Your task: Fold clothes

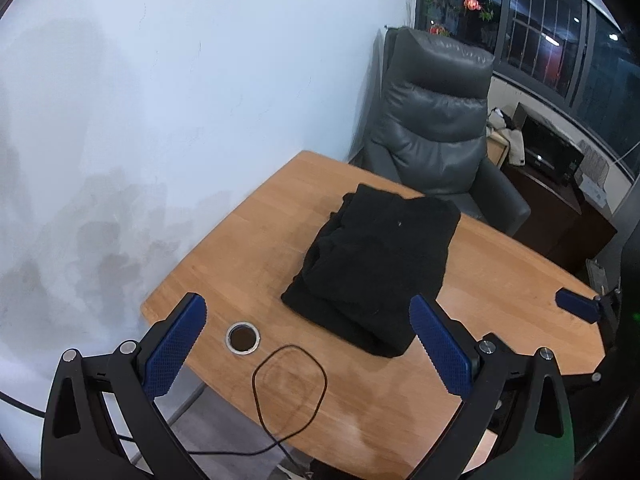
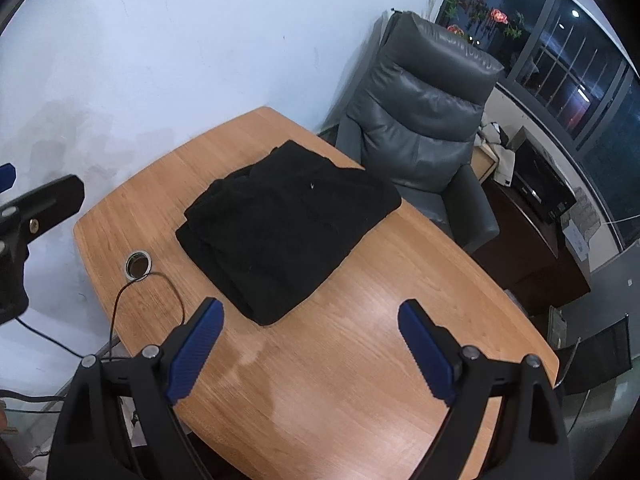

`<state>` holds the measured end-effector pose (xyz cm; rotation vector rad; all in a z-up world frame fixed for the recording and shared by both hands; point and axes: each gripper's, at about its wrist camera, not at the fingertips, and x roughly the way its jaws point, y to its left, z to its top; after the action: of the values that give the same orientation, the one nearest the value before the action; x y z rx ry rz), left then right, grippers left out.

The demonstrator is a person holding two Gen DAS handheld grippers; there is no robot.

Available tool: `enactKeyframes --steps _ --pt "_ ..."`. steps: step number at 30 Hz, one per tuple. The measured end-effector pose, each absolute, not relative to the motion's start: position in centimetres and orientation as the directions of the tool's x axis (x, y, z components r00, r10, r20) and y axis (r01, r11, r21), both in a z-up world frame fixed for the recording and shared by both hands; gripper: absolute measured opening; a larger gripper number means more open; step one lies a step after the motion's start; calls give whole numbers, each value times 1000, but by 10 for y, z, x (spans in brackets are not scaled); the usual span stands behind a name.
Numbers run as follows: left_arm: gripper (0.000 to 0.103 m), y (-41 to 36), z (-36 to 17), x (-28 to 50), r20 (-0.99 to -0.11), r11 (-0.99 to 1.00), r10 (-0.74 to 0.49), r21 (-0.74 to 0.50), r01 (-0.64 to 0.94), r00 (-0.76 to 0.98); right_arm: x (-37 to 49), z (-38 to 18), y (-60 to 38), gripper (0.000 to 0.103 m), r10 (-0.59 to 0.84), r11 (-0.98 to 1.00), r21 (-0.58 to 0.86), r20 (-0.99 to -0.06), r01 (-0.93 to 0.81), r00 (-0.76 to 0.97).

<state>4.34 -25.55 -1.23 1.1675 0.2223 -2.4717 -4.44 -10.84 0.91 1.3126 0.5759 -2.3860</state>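
While both of our tools hang above the near side of the curved, light-brown wooden table [image 1: 500,280], the black, soft-looking garment [image 1: 376,264] lies folded into a thick rectangular bundle on the middle of the tabletop, touched by neither tool. We hold the left gripper [image 1: 307,306] with its blue ribbed pads [image 1: 176,350] spread wide and nothing between them; it hovers over the table's left end, and its right pad overlaps the bundle's near corner in the left wrist view, though we cannot tell any contact there. We hold the right gripper [image 2: 310,314] just as wide apart, empty, above bare wood in front of the bundle's near edge.

A round metal-rimmed cable hole [image 1: 243,338] sits in the tabletop to the left of the garment, and a thin dark cable [image 1: 290,390] loops on the wood beside it, then trails off the near edge. Behind the table stands a padded grey leather armchair [image 1: 436,120], close against the pale wall [image 1: 180,100]. Dark windows [image 2: 568,64] fill the right side of the room.
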Motion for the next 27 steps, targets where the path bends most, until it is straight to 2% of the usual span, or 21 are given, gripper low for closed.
enactKeyframes --steps 9,21,27 --pt "103 -261 -17 29 -772 -904 -334 99 417 -541 -47 0 -116 92 -115 -843 -167 -873 512 -475" --pt "103 -263 -13 21 -795 -898 -261 -8 439 -548 -62 5 -120 92 -137 -822 -182 -857 540 -497" --pt "103 -256 -9 17 -768 -873 -362 81 481 -528 -68 3 -122 92 -138 -821 -180 -858 542 -495"
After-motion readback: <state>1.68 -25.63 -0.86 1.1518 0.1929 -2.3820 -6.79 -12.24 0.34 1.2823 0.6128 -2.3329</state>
